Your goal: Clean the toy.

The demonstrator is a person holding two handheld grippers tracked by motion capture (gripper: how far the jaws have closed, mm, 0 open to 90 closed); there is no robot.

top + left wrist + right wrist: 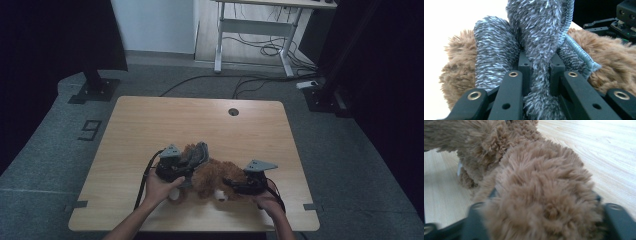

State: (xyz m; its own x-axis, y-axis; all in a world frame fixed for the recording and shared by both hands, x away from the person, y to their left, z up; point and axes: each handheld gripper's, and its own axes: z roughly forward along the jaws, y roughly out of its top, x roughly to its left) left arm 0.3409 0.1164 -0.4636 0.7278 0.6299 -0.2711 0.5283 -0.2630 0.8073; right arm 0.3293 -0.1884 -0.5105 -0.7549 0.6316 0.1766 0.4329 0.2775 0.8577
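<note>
We see the shaggy brown plush toy point(215, 178) lying near the front edge of the light wooden table point(150, 120). The left gripper point(172, 170) pinches a fuzzy grey knitted cloth point(536, 37) on the toy. The right gripper point(250, 182) has a brown furry limb between its jaws; we cannot tell whether they press it.

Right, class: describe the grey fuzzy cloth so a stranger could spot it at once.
Start at the wooden table and find the brown plush toy near its front edge. The grey fuzzy cloth lies on the toy's left end, the only grey, ribbed-edged piece against brown fur.

A lab: lone wooden table point(150, 120); floor cables point(260, 50); taped floor number point(90, 130).
</note>
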